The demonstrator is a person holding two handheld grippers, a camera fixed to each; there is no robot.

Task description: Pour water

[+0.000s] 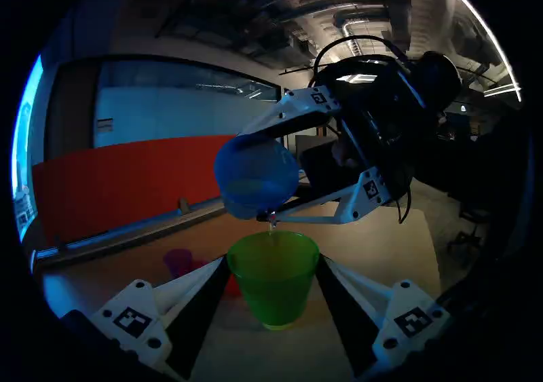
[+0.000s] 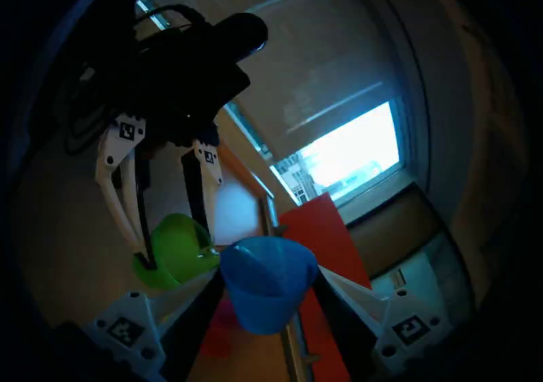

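1. Dim office bkgd; red wall panel (image 1: 115,178) frame left, tan table (image 1: 380,246) below.
2. Lower centre: left gripper (image 1: 273,265), fingers closed narrow on green cup (image 1: 273,290), upright.
3. Above it: right gripper (image 1: 252,178) reaches in from upper right, rolled, clamping the tipped blue cup (image 1: 256,168); water (image 1: 271,226) dribbles out.
4. Judgement: keep lip over green rim, tilt slow, green cup level.

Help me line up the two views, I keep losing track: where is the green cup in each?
Left gripper view: green cup at lower centre, directly below the tilted blue cup.
Right gripper view: green cup left of centre, just left of the blue cup.
Shared landmark: the blue cup, its lip at the green cup's rim.
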